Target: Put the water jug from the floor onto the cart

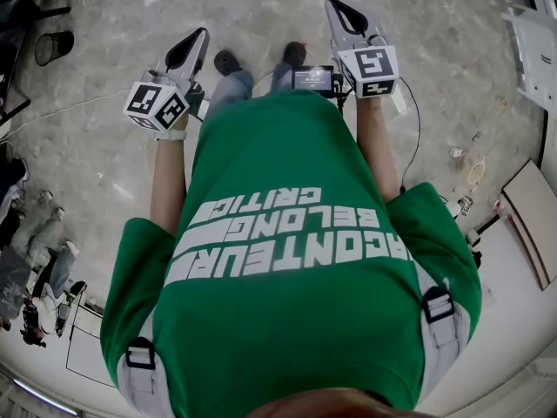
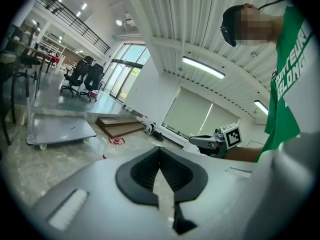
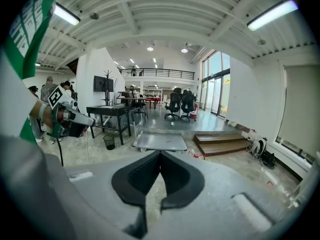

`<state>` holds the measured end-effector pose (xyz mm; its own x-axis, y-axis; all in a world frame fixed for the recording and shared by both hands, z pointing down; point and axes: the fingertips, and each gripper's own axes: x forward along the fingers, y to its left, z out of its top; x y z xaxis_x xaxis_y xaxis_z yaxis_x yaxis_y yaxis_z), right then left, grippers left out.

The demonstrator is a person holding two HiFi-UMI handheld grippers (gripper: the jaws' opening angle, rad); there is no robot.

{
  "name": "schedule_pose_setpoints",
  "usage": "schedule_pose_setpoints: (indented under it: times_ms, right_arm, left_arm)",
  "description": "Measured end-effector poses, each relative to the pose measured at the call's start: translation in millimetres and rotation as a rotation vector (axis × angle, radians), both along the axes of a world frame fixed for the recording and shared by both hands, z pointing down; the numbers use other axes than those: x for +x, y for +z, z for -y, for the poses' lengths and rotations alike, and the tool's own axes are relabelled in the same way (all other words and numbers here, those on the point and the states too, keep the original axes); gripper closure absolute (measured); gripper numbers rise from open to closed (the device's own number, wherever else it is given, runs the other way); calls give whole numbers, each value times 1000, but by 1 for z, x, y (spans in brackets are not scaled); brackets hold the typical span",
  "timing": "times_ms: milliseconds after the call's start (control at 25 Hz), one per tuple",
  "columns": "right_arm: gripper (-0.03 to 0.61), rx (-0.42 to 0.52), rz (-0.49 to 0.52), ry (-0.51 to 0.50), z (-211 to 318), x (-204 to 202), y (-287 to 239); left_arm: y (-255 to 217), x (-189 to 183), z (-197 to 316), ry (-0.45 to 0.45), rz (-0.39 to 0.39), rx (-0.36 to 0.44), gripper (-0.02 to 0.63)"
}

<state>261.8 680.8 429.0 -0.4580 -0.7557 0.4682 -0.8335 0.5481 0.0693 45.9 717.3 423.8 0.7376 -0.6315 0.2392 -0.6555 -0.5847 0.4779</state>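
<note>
Left hand-held gripper (image 1: 200, 35): jaws together, nothing between them, held above the floor (image 1: 96, 164). Right hand-held gripper (image 1: 334, 5): jaws together, likewise empty. Cart (image 3: 161, 142): flat deck bare, standing well ahead of both. Water jug: in no view, so its place cannot be told. Task judged not begun; finding, lifting and loading are all left. Green shirt (image 1: 296, 259) blocks much of the head view.

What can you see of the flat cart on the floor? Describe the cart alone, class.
The cart is a low, flat platform, grey and metal-looking, with rounded corners. It stands level on small wheels on the shiny floor, left of the wooden steps in the right gripper view. Its deck looks bare.
</note>
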Motion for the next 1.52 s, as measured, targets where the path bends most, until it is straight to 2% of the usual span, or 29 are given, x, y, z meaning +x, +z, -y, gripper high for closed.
schedule_pose_setpoints:
  times_ms: [320, 560, 840, 1120, 1520]
  right_arm:
    - [586, -9, 39, 0, 0, 51, 4]
    - [586, -26, 53, -68, -14, 67, 12]
    - [586, -30, 59, -100, -13, 119, 16]
    - [586, -39, 76, -105, -7, 125, 19]
    - [585, -73, 67, -67, 11, 127, 29]
  left_arm:
    - [-9, 55, 1, -14, 9, 27, 603]
    - [-7, 86, -5, -61, 4, 38, 603]
    - [-15, 149, 2, -64, -1, 81, 603]
    - [-15, 164, 9, -44, -3, 71, 603]
    - [-14, 186, 66, 41, -21, 103, 603]
